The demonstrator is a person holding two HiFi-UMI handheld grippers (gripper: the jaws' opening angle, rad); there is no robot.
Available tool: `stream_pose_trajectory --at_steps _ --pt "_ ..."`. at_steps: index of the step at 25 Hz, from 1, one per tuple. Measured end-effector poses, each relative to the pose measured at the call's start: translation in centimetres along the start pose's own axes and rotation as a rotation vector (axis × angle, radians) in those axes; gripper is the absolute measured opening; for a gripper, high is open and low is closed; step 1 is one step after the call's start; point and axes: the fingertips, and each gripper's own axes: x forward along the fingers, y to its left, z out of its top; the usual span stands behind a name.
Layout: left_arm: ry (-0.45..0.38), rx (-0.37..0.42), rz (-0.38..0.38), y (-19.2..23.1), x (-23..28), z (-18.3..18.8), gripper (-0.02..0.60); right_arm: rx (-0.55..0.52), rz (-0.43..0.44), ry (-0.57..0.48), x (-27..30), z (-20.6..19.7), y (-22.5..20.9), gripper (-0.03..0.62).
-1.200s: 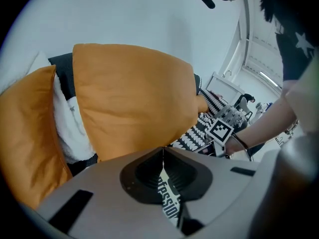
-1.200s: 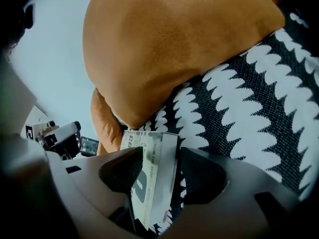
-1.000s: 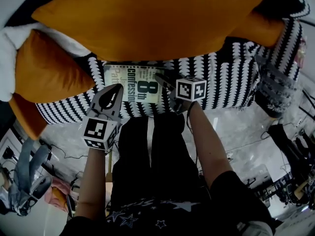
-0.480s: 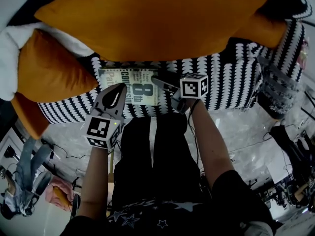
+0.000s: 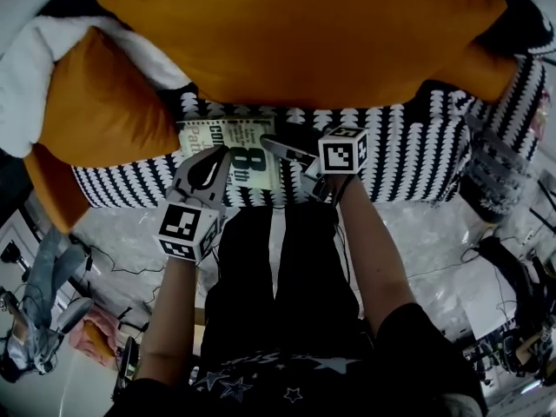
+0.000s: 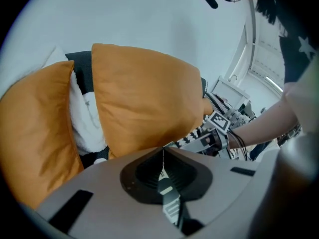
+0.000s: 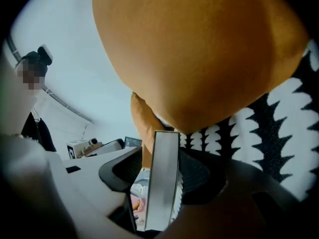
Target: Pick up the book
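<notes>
The book (image 5: 234, 144) lies on the patterned sofa seat (image 5: 408, 159), long axis nine-to-three. The right gripper (image 5: 273, 142) has its jaws pinching the three o'clock edge. The left gripper (image 5: 215, 158) has its jaws pressed on a thin printed leaf, apparently the cover, at seven o'clock.

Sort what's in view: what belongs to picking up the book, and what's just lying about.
Job: pale paperback book; right gripper, clamping it; left gripper, shut on its cover.
Lying about: large orange cushion; smaller orange cushion; black-and-white patterned blanket; white fluffy throw.
</notes>
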Motion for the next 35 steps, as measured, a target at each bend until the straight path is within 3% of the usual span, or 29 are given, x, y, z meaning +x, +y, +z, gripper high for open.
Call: stream_pose_trajectory --at_steps 4,10,15,26,35 --pt "-0.004 -0.029 0.009 2.2 0.2 -1.2 0.012 -0.03 0.021 0.134 3.3 -2.3 -0.2 0.236" --pt "-0.04 -0.064 0.033 4.4 -0.9 -1.6 0.012 -0.055 -0.073 0.134 6.4 -2.2 -0.8 0.233" --pt "-0.084 -0.075 0.063 4.8 -4.9 -2.0 0.012 -0.069 -0.145 0.137 6.6 -3.2 1.2 0.186" --pt "-0.182 -0.066 0.093 6.3 -12.7 -2.6 0.012 -0.188 -0.275 0.088 6.4 -4.2 7.4 0.17" --pt "-0.269 -0.018 0.031 7.7 -19.8 -0.7 0.012 -0.243 -0.348 -0.041 6.1 -4.3 15.8 0.17"
